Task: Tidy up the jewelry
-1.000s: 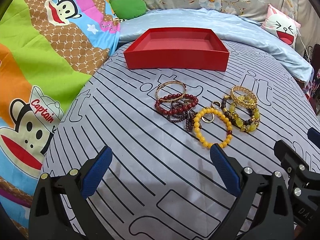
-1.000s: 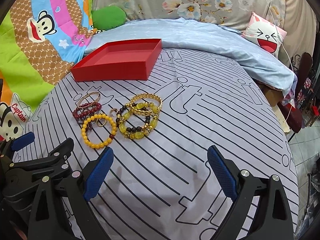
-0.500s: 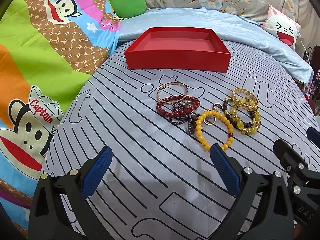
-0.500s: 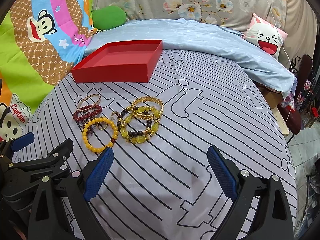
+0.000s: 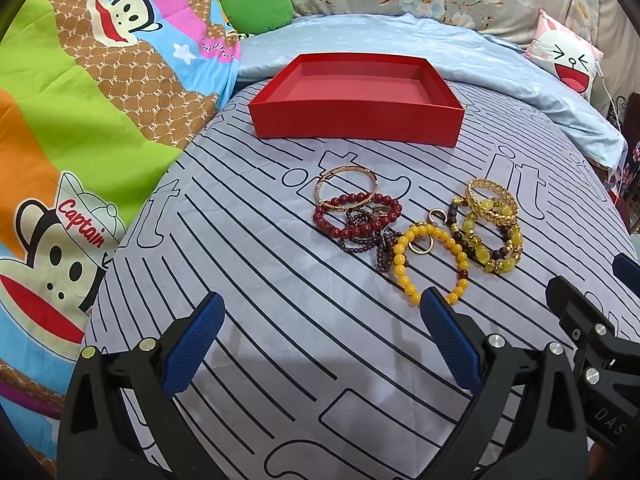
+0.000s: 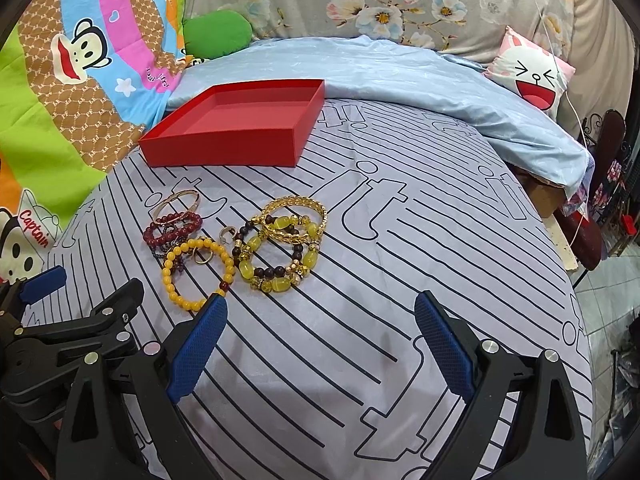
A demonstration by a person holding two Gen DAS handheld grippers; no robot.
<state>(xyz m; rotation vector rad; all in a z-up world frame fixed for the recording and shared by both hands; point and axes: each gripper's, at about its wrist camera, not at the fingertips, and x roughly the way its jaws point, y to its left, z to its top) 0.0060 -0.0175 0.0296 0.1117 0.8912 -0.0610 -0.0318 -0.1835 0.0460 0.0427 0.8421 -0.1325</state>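
Now both spread wide and holding nothing: left gripper [image 5: 322, 338] and right gripper [image 6: 320, 334], low over the bed [image 6: 400, 280]. Bracelets [image 6: 240, 244] heaped at 11 o'clock of the right gripper, red tray [image 6: 236, 128] lying empty beyond them at 12.

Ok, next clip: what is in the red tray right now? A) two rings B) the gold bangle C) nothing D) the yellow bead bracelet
C: the red tray shows only its bare floor, while the yellow bead bracelet, gold bangle and other jewelry lie on the striped sheet in front of it.
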